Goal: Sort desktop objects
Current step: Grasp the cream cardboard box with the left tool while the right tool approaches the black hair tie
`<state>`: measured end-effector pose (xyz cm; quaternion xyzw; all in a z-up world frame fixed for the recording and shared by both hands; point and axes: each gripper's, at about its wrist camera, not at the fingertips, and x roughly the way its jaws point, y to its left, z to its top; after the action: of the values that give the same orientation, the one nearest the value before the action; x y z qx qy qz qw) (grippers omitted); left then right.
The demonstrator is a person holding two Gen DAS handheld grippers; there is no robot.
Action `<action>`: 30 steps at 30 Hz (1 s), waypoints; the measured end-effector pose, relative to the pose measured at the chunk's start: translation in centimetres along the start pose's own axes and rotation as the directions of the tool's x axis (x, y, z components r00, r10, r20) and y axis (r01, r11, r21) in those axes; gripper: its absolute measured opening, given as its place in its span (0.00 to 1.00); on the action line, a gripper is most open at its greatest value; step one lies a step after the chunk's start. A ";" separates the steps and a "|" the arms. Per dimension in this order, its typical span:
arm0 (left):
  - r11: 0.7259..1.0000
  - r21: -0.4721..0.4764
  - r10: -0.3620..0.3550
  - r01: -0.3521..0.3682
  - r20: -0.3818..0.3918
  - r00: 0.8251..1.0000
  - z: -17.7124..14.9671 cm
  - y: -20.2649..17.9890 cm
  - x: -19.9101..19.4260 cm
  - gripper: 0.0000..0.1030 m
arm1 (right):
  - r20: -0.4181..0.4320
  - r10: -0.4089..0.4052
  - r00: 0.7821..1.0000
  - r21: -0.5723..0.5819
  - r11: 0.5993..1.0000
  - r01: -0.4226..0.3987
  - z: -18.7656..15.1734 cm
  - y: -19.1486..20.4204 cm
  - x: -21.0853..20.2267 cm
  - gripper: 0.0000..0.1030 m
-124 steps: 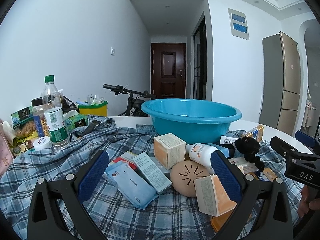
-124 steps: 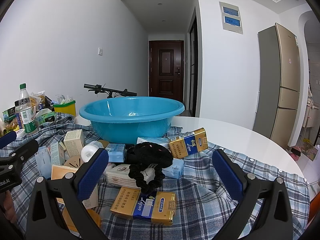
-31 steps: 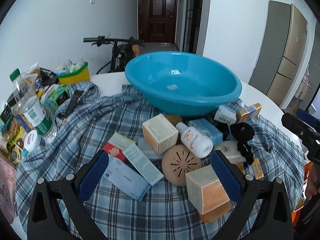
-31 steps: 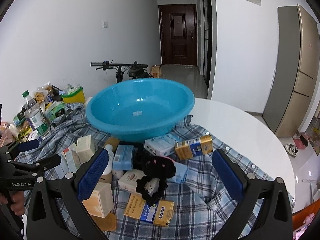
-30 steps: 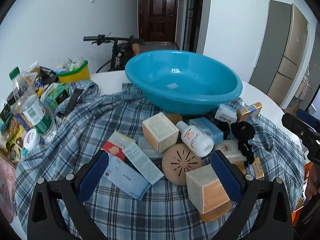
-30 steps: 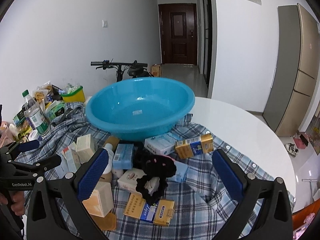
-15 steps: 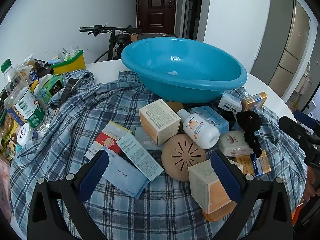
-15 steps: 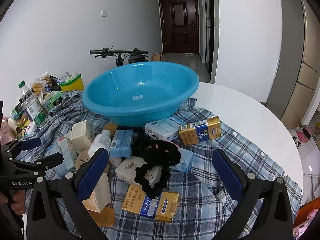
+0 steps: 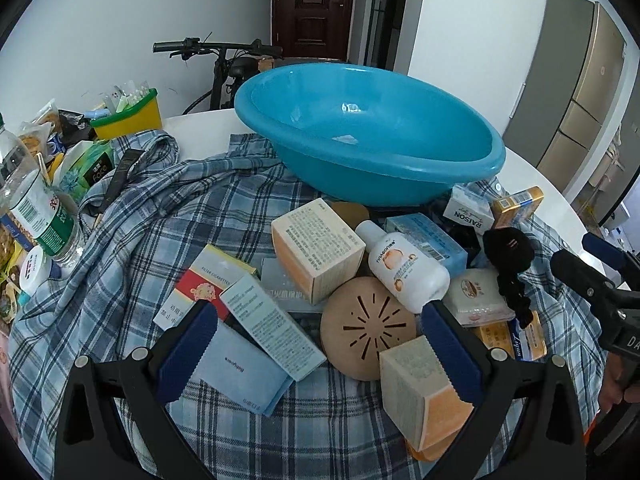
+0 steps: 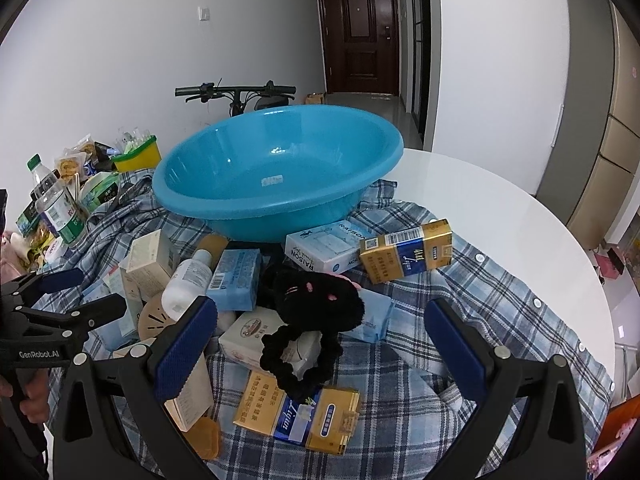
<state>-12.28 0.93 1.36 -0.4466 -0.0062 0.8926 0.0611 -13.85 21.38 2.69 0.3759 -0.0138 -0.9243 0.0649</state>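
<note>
Left wrist view: the left gripper (image 9: 316,344) hangs with fingers spread wide and holding nothing; between them, closest in, lie a pale blue flat carton (image 9: 272,330) angled left-back to right-front and a round tan vented disc (image 9: 366,328), with a white squat bottle (image 9: 402,266) behind. Right gripper (image 10: 320,338), likewise parted and bare, frames a black plush scrunchie (image 10: 312,300) dead ahead. Farthest back on the plaid cloth (image 9: 160,216) sits the blue plastic basin (image 9: 360,132), empty. Likely either hand descends straight.
</note>
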 end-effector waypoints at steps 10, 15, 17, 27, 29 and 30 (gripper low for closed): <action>0.999 0.006 0.041 -0.041 -0.021 0.999 1.8 -0.3 2.6 1.00 | -0.041 0.008 0.999 0.010 1.000 -0.007 0.0 -0.3 2.2 1.00; 0.999 -0.016 0.035 -0.035 -0.033 0.999 3.1 -0.4 4.1 1.00 | -0.055 0.019 0.998 0.016 1.000 -0.018 0.0 -0.5 3.2 1.00; 0.999 -0.028 0.030 -0.031 -0.031 0.999 3.4 -0.3 4.6 1.00 | -0.060 0.016 0.998 0.012 1.000 -0.015 0.1 -0.6 3.5 1.00; 0.998 -0.067 0.010 -0.015 -0.076 0.997 4.3 0.7 7.3 0.71 | -0.080 0.023 0.997 0.024 0.999 -0.022 0.3 -1.4 4.3 1.00; 0.998 -0.068 0.010 -0.016 -0.095 0.995 4.2 0.8 7.9 0.64 | -0.084 0.030 0.996 0.022 0.999 -0.028 0.2 -1.2 4.5 1.00; 0.998 -0.065 0.012 -0.019 -0.096 0.995 4.2 0.7 8.0 0.64 | -0.086 0.032 0.996 0.021 0.999 -0.031 0.2 -1.2 4.7 1.00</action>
<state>-20.47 1.31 -2.57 -0.4908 -0.0293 0.8699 0.0396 -17.42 21.91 -0.47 0.4158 -0.0262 -0.9059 0.0762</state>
